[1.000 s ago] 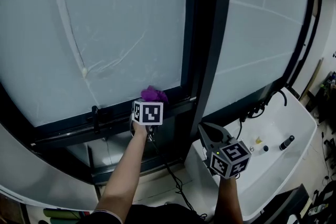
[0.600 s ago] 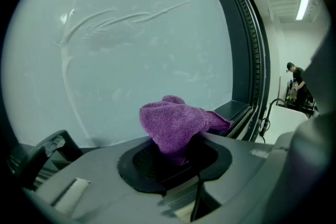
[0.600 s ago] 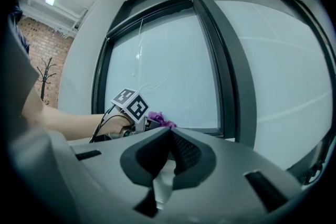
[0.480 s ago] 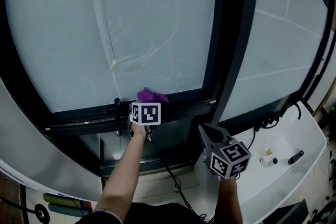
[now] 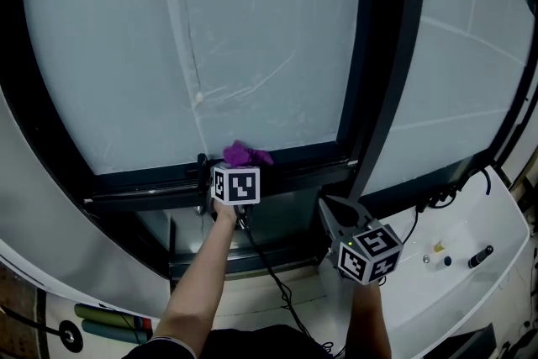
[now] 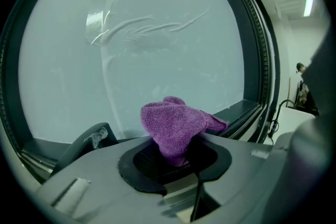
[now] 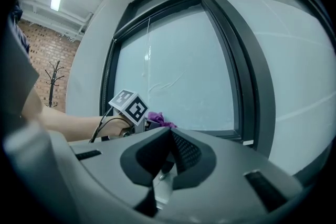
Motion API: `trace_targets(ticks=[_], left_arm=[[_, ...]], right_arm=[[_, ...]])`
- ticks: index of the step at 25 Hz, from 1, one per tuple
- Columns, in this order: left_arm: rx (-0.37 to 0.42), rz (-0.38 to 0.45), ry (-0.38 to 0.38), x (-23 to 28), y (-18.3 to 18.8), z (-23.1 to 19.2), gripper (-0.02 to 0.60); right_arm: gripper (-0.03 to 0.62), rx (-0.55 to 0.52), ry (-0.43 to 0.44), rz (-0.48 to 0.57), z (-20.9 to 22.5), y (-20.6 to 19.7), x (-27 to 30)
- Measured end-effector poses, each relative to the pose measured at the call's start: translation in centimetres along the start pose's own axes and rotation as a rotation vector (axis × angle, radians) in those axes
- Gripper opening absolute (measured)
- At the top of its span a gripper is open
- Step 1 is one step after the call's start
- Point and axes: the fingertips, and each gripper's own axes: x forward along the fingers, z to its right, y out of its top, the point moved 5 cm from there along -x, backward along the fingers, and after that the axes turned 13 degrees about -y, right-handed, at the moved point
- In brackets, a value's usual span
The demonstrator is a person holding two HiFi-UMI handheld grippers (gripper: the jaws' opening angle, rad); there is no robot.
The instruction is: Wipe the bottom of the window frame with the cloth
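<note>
Now the left tool is clamping the purple cloth at the window frame's bottom rail, likely mid-wipe and needing a sideways drag, while the right tool is idling, jaws together.

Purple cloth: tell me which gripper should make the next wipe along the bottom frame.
Left. The left gripper clamps the purple cloth at the bottom frame; the right gripper hangs lower, off the window, jaws shut on nothing.

No readable text, labels, brands or numbers show anywhere.
</note>
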Motion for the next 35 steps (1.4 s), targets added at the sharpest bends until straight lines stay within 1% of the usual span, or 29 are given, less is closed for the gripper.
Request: trace_targets(ticks=[3,6,10,14,18,22,27,30,35], left_arm=[[0.008,0.05,-0.062,-1.4,1.1,1.2,0.129],[0.041,0.121,-0.103,-3.4,2.8,2.0,0.129],[0.051,0.211,-0.164,-7.4,4.4,1.8,0.129],[0.068,0.262,-0.17,-11.5,4.8,-0.3,0.129],[0.067,0.305,-0.15,-15.5,4.7,-4.0,0.129],[0.061,0.321,-0.102,-18.9,3.7,-7.8,0.129],[0.046,0.29,-0.088,-20.7,0.9,-11.6,0.129],[0.045,0.275,-0.104,-21.1,-0.8,-13.1,0.129],[0.041,0.252,-0.153,-21.0,-3.7,-14.0,0.13]], right_arm=[[0.002,-0.008,-0.006,0.007,-0.5,0.4,-0.1],[0.002,-0.015,0.006,0.014,-1.8,0.8,0.3],[0.002,-0.031,0.029,0.036,-4.2,1.8,1.2],[0.002,-0.057,0.077,0.068,-7.7,3.6,2.9],[0.002,-0.071,0.137,0.088,-12.0,4.8,4.7],[0.002,-0.079,0.189,0.092,-16.3,5.0,6.2],[0.002,-0.08,0.219,0.092,-20.4,4.8,7.5],[0.002,-0.07,0.215,0.083,-21.8,4.6,8.3],[0.002,-0.02,0.203,0.063,-23.0,4.1,9.6]])
